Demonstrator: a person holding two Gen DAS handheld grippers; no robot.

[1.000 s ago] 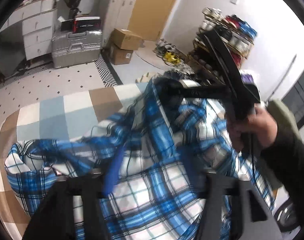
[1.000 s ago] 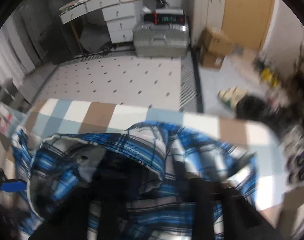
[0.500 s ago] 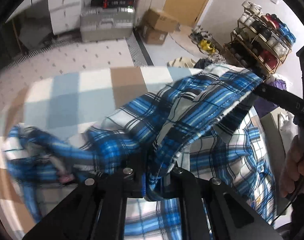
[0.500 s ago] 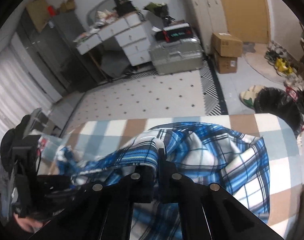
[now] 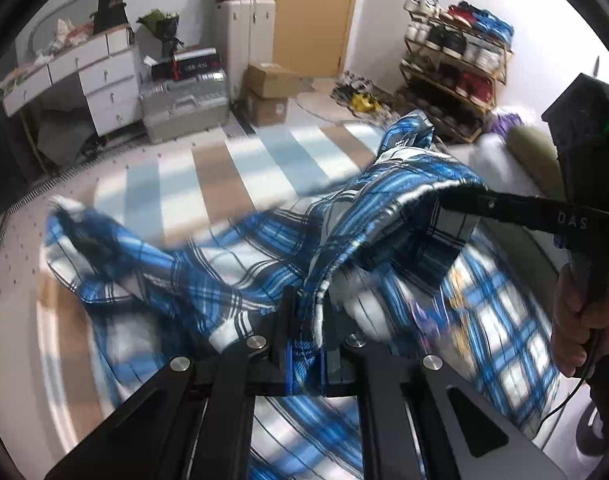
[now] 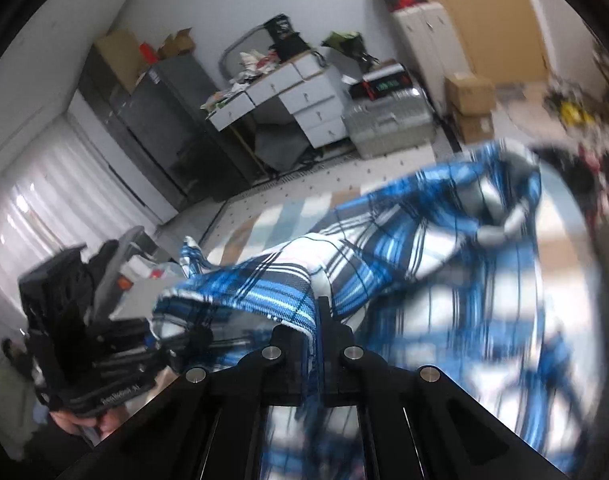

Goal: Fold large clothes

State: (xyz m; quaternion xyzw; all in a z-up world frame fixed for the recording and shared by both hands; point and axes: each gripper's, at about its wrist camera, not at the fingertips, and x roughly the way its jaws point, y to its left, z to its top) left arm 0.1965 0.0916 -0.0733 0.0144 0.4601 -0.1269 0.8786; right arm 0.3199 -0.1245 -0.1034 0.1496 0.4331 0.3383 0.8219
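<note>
Shirt, blue and white plaid, is lifted partly off the bed, which has a cover of brown, white and pale blue squares. My left gripper is closed on an edge of the cloth, and I see the fabric pinched between its two fingers in the near centre of the left view. My right gripper is also closed on a fold of the shirt, and in the left view its fingers come in from the right with cloth draped over them. The rest of the shirt hangs down and spreads over the bed, one sleeve lying to the left. Much of the cloth is blurred. At the far side I see a white desk, a grey suitcase, boxes and a shoe rack.
</note>
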